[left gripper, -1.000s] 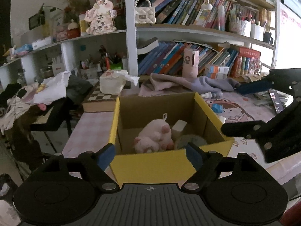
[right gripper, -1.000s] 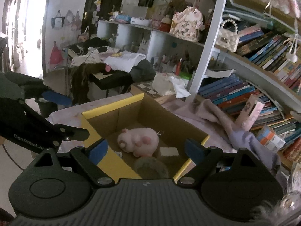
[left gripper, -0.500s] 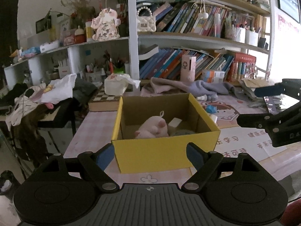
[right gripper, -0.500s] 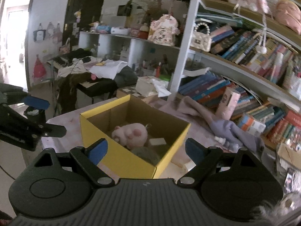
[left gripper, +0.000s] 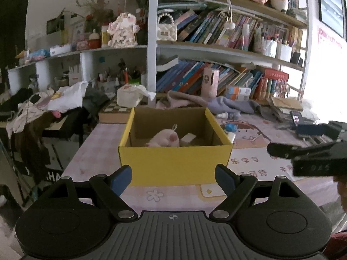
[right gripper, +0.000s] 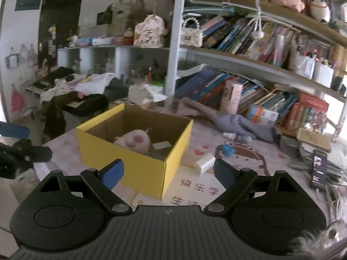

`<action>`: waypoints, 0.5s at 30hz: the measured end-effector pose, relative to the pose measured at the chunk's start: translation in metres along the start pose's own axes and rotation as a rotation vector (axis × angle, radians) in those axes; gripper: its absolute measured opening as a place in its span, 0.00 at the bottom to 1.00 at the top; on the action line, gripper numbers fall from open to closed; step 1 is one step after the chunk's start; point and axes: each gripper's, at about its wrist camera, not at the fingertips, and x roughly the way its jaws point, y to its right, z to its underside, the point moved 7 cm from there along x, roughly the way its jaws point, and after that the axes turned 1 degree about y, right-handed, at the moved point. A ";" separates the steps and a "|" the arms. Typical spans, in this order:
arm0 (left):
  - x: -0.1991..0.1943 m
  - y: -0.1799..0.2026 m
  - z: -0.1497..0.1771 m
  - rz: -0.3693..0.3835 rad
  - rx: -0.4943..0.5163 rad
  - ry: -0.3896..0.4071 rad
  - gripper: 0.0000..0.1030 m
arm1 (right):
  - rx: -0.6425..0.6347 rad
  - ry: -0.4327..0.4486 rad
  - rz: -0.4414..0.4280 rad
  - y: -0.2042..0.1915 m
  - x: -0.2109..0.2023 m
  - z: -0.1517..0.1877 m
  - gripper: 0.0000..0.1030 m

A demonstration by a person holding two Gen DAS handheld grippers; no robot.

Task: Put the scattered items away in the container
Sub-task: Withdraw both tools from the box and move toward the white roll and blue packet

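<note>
From my remote station I read large orange Chinese characters on the pink desk mat (right gripper: 249, 162): "快乐学" in one row and "生活" below it in the right wrist view. White letters "HA" show on a dark bag (left gripper: 54, 175) beside the table. The book spines (right gripper: 238, 36) stay too blurred to read.

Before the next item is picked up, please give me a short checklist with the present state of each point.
1. Left gripper open and empty: ok.
2. Right gripper open and empty: ok.
3. Yellow box upright, top open: ok.
4. Pink plush already inside the box: ok.
5. Loose items left on the table, white roll and blue toy beside the box: not ok.
6. Room left in the box for both: cannot tell.
</note>
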 end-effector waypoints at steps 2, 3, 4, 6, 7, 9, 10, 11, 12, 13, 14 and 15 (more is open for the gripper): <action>-0.003 0.004 0.003 -0.011 0.011 0.019 0.85 | 0.009 0.002 0.010 -0.001 -0.003 0.006 0.87; -0.004 0.005 0.005 -0.016 0.018 0.024 0.86 | 0.010 0.002 0.016 -0.001 -0.005 0.009 0.87; -0.004 0.007 0.007 -0.020 0.024 0.025 0.86 | 0.009 0.000 0.022 -0.002 -0.006 0.012 0.87; -0.005 0.012 0.014 -0.019 0.038 0.018 0.87 | 0.016 -0.020 0.025 -0.002 -0.007 0.018 0.87; -0.004 0.014 0.017 -0.015 0.044 0.009 0.87 | 0.024 -0.031 0.023 -0.002 -0.007 0.021 0.87; -0.001 0.018 0.022 -0.001 0.052 -0.011 0.87 | 0.025 -0.056 0.018 -0.004 -0.006 0.026 0.87; 0.000 0.020 0.024 0.007 0.053 -0.020 0.87 | 0.020 -0.064 0.018 -0.005 -0.006 0.027 0.87; 0.002 0.022 0.026 0.015 0.054 -0.028 0.87 | 0.013 -0.071 0.017 -0.006 -0.006 0.029 0.87; 0.003 0.023 0.027 0.022 0.054 -0.034 0.87 | 0.005 -0.075 0.014 -0.008 -0.007 0.030 0.87; 0.003 0.025 0.028 0.029 0.056 -0.039 0.87 | -0.003 -0.077 0.012 -0.010 -0.008 0.031 0.87; 0.004 0.027 0.030 0.036 0.057 -0.043 0.87 | -0.010 -0.078 0.012 -0.011 -0.009 0.032 0.87; 0.005 0.029 0.031 0.043 0.058 -0.048 0.87 | -0.014 -0.079 0.011 -0.012 -0.010 0.033 0.87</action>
